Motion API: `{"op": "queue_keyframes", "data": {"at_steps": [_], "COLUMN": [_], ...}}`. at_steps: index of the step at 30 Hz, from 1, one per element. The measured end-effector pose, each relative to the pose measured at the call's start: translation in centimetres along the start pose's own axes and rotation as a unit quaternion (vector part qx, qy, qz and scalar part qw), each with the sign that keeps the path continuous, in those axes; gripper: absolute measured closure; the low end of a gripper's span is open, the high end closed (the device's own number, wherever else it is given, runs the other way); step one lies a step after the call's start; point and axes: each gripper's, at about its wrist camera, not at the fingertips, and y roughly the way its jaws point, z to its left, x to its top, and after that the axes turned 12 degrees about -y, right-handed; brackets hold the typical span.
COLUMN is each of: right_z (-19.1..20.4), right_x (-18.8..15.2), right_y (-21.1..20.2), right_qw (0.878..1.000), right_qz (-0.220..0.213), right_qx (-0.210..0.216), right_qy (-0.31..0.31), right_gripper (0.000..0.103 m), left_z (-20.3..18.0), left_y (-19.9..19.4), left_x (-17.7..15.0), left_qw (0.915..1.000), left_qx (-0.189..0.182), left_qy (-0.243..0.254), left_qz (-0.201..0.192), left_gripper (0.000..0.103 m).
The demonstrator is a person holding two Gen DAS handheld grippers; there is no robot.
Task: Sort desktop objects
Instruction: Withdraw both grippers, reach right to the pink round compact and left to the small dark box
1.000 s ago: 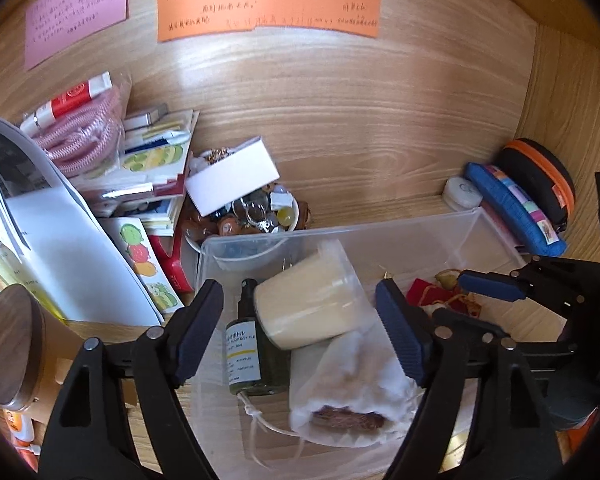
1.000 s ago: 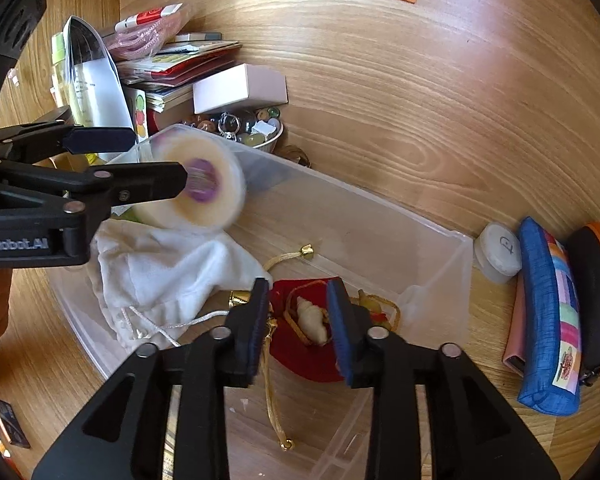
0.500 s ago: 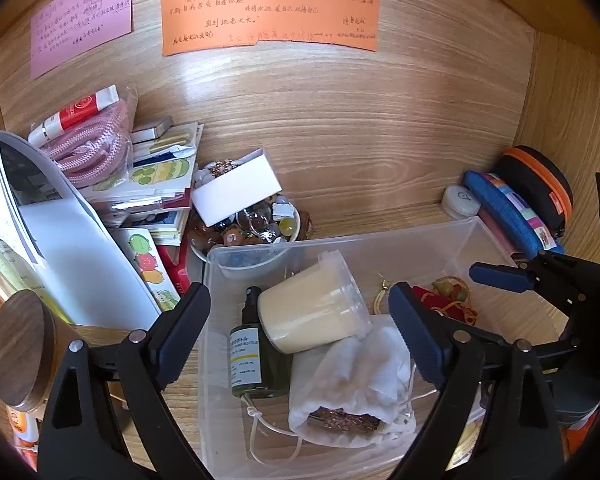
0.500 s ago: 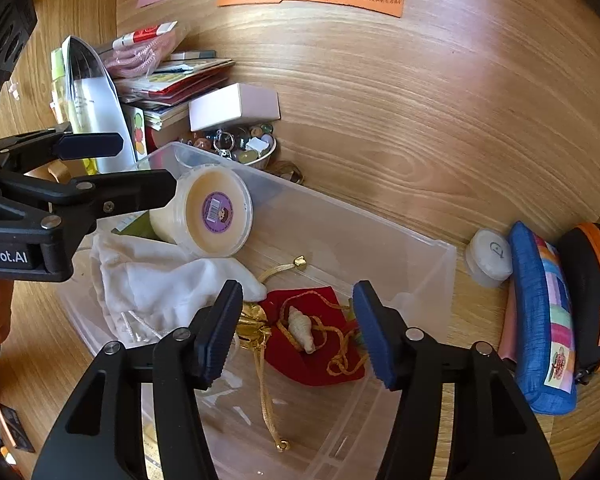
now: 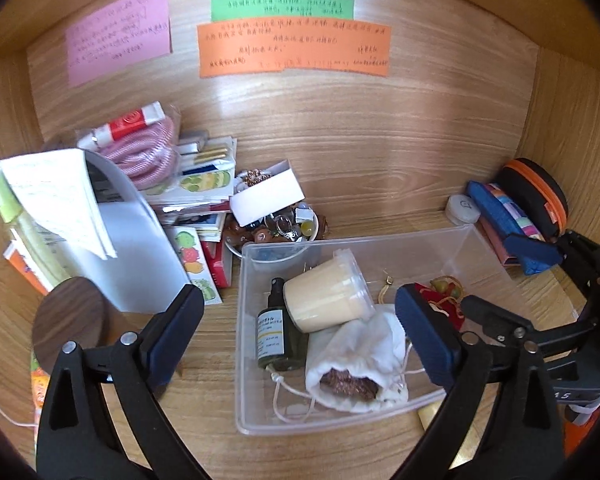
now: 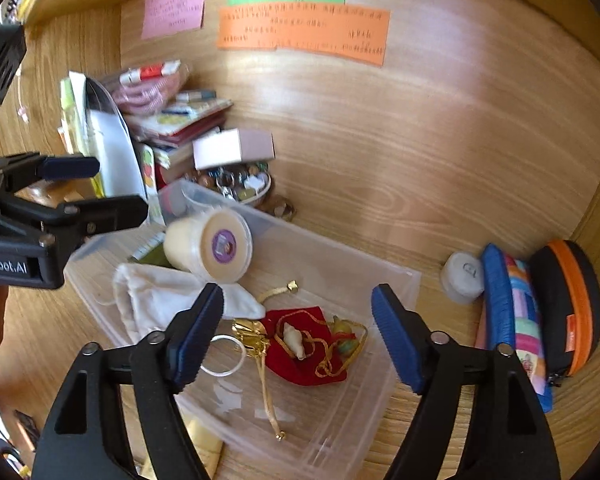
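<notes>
Both hand-held grippers hang spread and empty above the clear bin.

The left hand-held gripper has just been opening, its jaws wide with nothing gripped; below and between them the clear bin holds a white drawstring pouch, a dark spray bottle and a cream lidded cup lying on its side. The right hand-held gripper has also just been opening, nothing pinched; beneath it lies a red pouch with gold cord. Beyond the bin on the bench sits a bowl of trinkets, and farther left a stack of booklets.
</notes>
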Motion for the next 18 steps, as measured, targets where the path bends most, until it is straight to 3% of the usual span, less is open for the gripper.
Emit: {"op": "queue_keyframes", "data": {"at_steps": [8, 18], "right_z": [1.1, 3.4], "right_x": [-0.2, -3.8], "right_y": [-4.1, -7.7], "right_qw": [1.0, 1.0], "right_qz": [-0.021, -0.013], "right_qx": [-0.016, -0.018], "right_qy": [-0.01, -0.001], "right_gripper": [0.023, 0.023], "left_z": [-0.2, 0.7], "left_y": [-3.2, -5.6], "left_x": [-1.4, -5.9], "left_qw": [1.0, 0.9998], "left_qx": [-0.005, -0.003], "left_qy": [0.004, 0.008], "left_qz": [-0.006, 0.018], "left_gripper": [0.004, 0.004]}}
